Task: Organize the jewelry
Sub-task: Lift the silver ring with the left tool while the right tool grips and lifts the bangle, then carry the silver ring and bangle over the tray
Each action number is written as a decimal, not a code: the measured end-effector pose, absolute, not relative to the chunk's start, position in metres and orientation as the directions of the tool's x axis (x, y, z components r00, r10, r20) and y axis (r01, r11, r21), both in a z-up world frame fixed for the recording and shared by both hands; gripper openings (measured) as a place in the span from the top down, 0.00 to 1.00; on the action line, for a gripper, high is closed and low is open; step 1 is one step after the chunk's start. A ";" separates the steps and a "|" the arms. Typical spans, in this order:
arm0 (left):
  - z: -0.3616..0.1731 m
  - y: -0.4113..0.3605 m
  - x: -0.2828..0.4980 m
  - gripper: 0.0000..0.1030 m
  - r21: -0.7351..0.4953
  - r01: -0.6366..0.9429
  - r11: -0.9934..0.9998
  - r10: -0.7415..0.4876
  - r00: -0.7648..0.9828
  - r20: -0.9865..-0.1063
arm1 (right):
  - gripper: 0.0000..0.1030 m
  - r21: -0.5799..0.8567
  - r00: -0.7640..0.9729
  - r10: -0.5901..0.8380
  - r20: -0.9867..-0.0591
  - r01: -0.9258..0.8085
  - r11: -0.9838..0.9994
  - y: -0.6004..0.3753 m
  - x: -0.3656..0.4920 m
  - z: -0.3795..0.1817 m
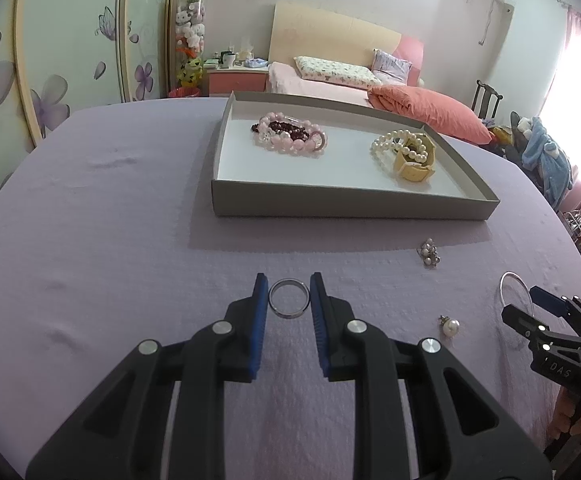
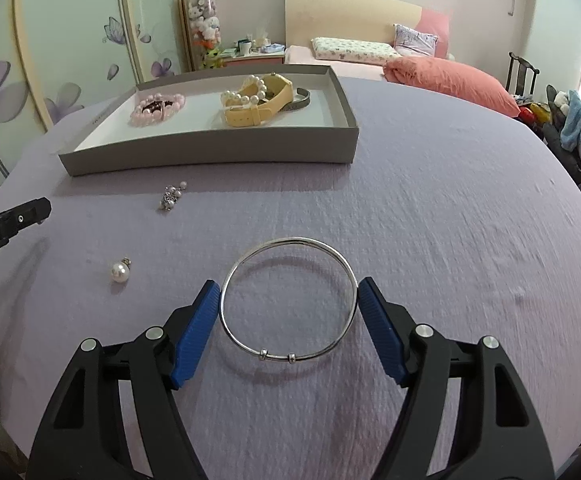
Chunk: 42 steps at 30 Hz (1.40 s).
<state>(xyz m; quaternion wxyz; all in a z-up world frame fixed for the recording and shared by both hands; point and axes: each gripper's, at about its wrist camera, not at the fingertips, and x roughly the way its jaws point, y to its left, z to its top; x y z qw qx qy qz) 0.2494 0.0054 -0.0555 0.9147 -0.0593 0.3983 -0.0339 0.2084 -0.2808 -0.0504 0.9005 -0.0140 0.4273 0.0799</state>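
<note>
The left hand-held gripper (image 1: 289, 294) stands open around the ring (image 1: 289, 298), one pad on each side, just beside it and perhaps touching. The right hand-held gripper (image 2: 289, 300) brackets the bangle (image 2: 288, 300) the same way, its pads at the rim. Both pieces lie flat on the lilac-covered counter (image 2: 450, 220). The box (image 1: 350, 206) is ahead, well apart, in a bedroom.
</note>
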 end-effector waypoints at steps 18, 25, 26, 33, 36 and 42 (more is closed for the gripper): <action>-0.050 0.007 0.230 0.79 -0.142 0.016 0.990 -0.113 0.695 -0.710 | 0.31 0.096 0.673 0.174 -0.719 -0.151 0.984 -0.285 0.198 -0.031; -0.029 0.008 0.218 0.79 -0.144 0.024 0.989 -0.113 0.744 -0.658 | 0.31 0.126 0.755 0.205 -0.623 -0.162 0.979 -0.285 0.196 -0.002; -0.025 0.009 0.217 0.79 -0.144 0.026 0.989 -0.114 0.754 -0.647 | 0.31 0.129 0.766 0.208 -0.608 -0.164 0.978 -0.285 0.196 0.002; 0.009 0.003 0.210 0.79 -0.133 0.052 0.990 -0.115 0.841 -0.529 | 0.31 0.134 0.835 0.229 -0.501 -0.186 0.973 -0.279 0.204 0.033; 0.019 0.001 0.215 0.79 -0.129 0.056 0.990 -0.113 0.863 -0.492 | 0.31 0.131 0.860 0.225 -0.457 -0.184 0.974 -0.274 0.210 0.042; 0.035 -0.008 0.235 0.79 -0.103 0.052 0.993 -0.090 0.904 -0.418 | 0.31 0.137 0.894 0.226 -0.386 -0.187 0.973 -0.269 0.226 0.057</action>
